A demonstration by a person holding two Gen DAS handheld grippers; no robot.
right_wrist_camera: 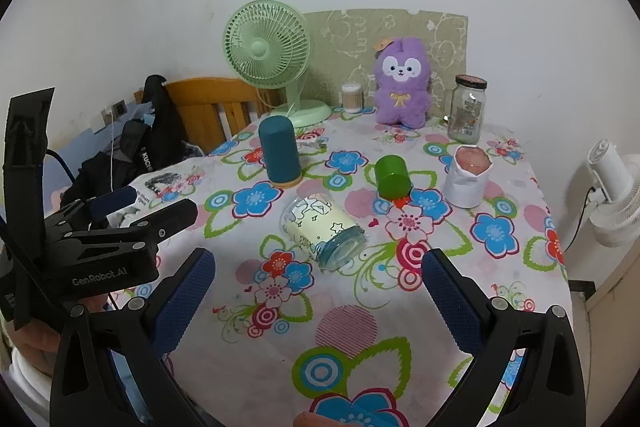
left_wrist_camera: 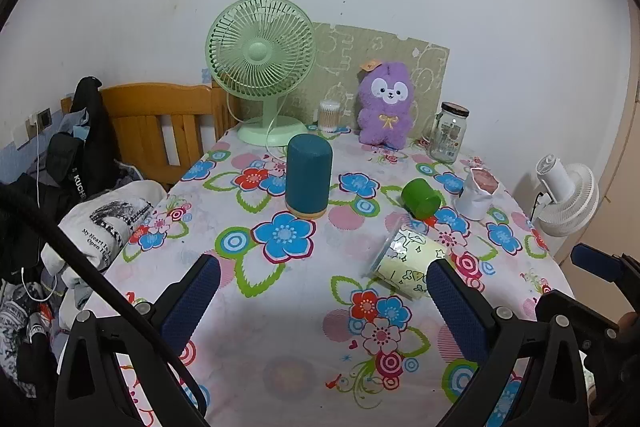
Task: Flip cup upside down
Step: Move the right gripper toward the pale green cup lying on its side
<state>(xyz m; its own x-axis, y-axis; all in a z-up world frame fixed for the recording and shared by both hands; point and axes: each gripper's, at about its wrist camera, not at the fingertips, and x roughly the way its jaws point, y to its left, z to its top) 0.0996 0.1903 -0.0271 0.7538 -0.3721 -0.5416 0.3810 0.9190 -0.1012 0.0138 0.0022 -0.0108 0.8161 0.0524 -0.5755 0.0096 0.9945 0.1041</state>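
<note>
A clear cup with a pale yellow cartoon sleeve lies on its side on the flowered tablecloth. In the right wrist view the cup shows its bluish round end toward the camera. My left gripper is open and empty; its right finger is close beside the cup. My right gripper is open and empty, just in front of the cup. The left gripper also shows at the left of the right wrist view.
A teal cylinder stands upright mid-table. A green cup and a white paper-wrapped cup sit to the right. A green fan, purple plush and glass jar line the back. Clothes lie left.
</note>
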